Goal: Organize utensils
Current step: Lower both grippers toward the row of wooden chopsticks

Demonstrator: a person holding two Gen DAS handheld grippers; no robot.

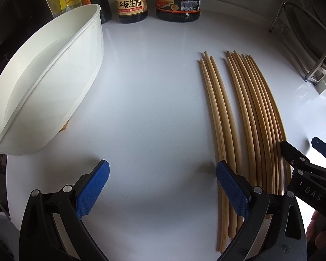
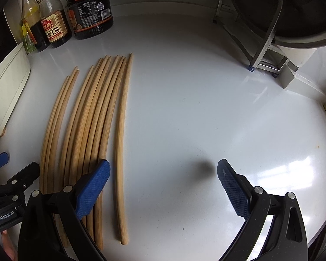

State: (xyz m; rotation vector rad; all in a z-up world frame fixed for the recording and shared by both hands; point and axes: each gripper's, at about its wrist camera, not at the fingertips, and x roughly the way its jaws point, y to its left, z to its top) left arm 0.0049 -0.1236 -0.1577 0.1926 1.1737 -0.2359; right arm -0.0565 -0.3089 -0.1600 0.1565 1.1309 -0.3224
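Both claws spread, empty; right claw (image 2: 163, 187) should pinch the stray chopstick (image 2: 121, 152) right of the bundle (image 2: 91, 130) mid-shaft; white tub (image 1: 54, 76) likely destination.

Your left wrist camera looks down and forward over its own spread fingers from low and close above the white countertop (image 1: 154, 87), with the white tub (image 1: 54, 76) at its left edge. Your right wrist camera sits beside it at much the same height, aimed the same way. Both views share the chopsticks (image 1: 250, 113) (image 2: 93, 117) and the sauce bottles (image 1: 130, 0) (image 2: 54, 26) at the back.
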